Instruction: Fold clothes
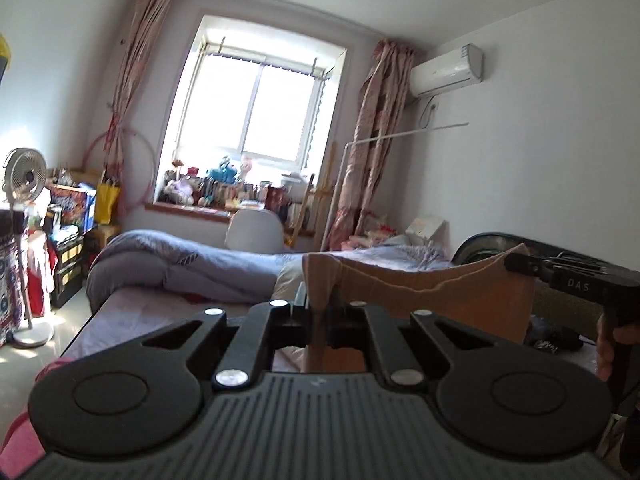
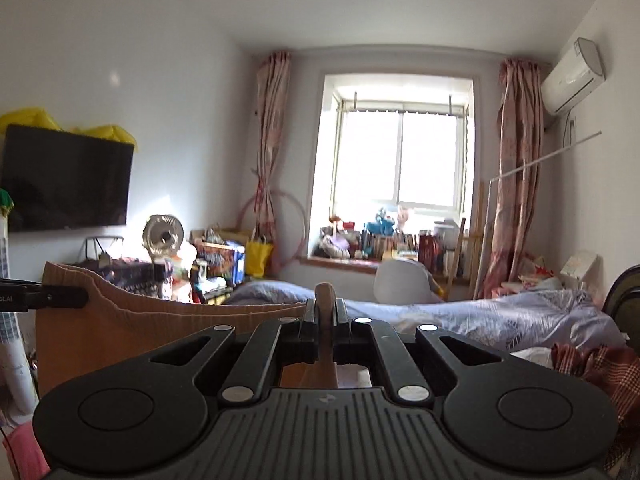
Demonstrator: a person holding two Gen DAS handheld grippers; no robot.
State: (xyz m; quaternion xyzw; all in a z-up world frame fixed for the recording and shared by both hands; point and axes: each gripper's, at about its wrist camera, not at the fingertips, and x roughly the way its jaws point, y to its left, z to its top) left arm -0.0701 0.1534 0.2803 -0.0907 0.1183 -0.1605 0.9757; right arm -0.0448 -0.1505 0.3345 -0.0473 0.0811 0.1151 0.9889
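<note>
**Tan ribbed garment stretched between both tongs above the bed**

The left tongs [image 1: 316, 304] are clamped on one top corner of a tan ribbed garment [image 1: 460, 300], the cloth bunched and pinched between the closed jaws. The right tongs [image 2: 326, 312] are likewise closed on the opposite corner, a fold of the same garment [image 2: 160, 328] standing up between the jaws. The cloth's upper edge sags in a shallow curve from one grip to the other, and the rest hangs down below.

In the left wrist view the right tongs [image 1: 516, 264] show at the far right, gripping the garment's corner, with a hand [image 1: 612, 344] on the handle beneath. In the right wrist view the left tongs [image 2: 80, 298] reach in from the left edge.

Behind the cloth lies a bed [image 1: 132, 304] with a rumpled grey-blue quilt [image 1: 192, 264]. A bright window [image 2: 400, 156] with pink curtains [image 2: 516, 168] fills the far wall, its sill crowded with toys and books. A standing fan [image 1: 24, 176], a wall-mounted television [image 2: 64, 180] and an air conditioner [image 1: 444, 68] also show. A red checked cloth [image 2: 592, 368] lies on the bed at the right.
</note>
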